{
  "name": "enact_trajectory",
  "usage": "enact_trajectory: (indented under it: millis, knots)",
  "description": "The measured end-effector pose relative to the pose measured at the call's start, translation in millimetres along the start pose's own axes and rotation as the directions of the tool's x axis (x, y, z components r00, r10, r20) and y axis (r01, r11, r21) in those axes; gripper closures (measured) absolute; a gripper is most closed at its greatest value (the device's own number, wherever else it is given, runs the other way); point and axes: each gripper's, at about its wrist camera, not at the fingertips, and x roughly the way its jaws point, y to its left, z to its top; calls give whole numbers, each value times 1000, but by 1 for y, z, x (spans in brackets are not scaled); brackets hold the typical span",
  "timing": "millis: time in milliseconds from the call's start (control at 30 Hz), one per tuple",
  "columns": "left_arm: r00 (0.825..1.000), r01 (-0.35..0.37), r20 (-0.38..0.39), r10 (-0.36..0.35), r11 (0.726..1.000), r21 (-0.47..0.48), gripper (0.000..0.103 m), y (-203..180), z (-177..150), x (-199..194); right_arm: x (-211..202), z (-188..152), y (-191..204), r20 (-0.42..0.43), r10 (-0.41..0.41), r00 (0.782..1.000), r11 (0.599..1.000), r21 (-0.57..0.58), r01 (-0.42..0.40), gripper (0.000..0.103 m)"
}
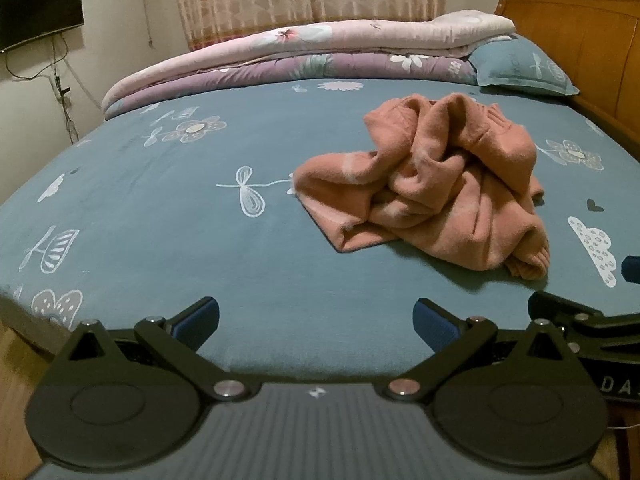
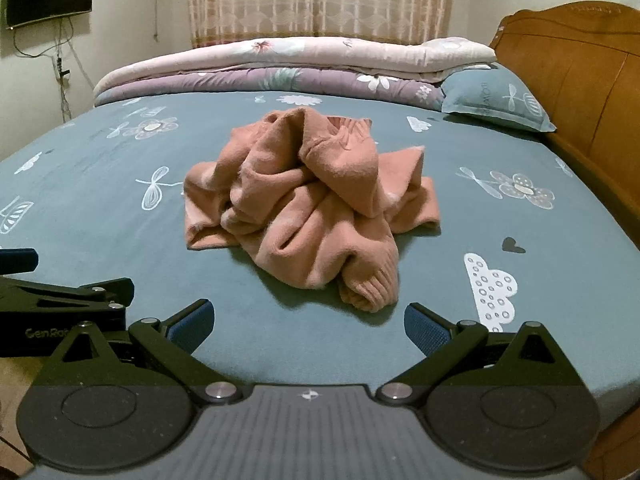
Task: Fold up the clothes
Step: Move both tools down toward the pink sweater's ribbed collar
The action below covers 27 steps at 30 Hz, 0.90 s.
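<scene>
The pink sweater [image 2: 304, 208] lies crumpled mid-bed [image 2: 100, 200], at twelve o'clock from the right gripper [image 2: 307, 326] and one o'clock from the left gripper [image 1: 316, 326]. Both are spread wide, empty. Best pinch the ribbed cuff [image 2: 372, 286] first and spread it flat.

The crumpled sweater [image 2: 304, 208] hides its own shape: sleeves and body cannot be told apart in the heap. The bed [image 1: 160, 208] runs off both side edges of each view. Of the right tool [image 1: 592, 320], only part shows in the left view, cut by the edge.
</scene>
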Motion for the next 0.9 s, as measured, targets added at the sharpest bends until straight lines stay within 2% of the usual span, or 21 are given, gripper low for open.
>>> enact_trajectory:
  millis: [233, 333, 567, 900]
  knots:
    - [1000, -5, -11, 5, 1000, 4, 1, -8, 18, 25, 21, 13, -5, 0, -5, 1000, 1000, -5, 5, 0]
    - [1000, -1, -17, 1, 1000, 7, 1, -10, 26, 36, 32, 20, -9, -23, 18, 1000, 1000, 1, -18, 0]
    - [1000, 14, -16, -14, 1000, 5, 1, -11, 45, 57, 52, 40, -10, -9, 19, 1000, 999, -26, -19, 0]
    - [997, 38, -72, -37, 999, 16, 1, -13, 80, 91, 89, 71, -14, -80, 10, 997, 1000, -28, -12, 0]
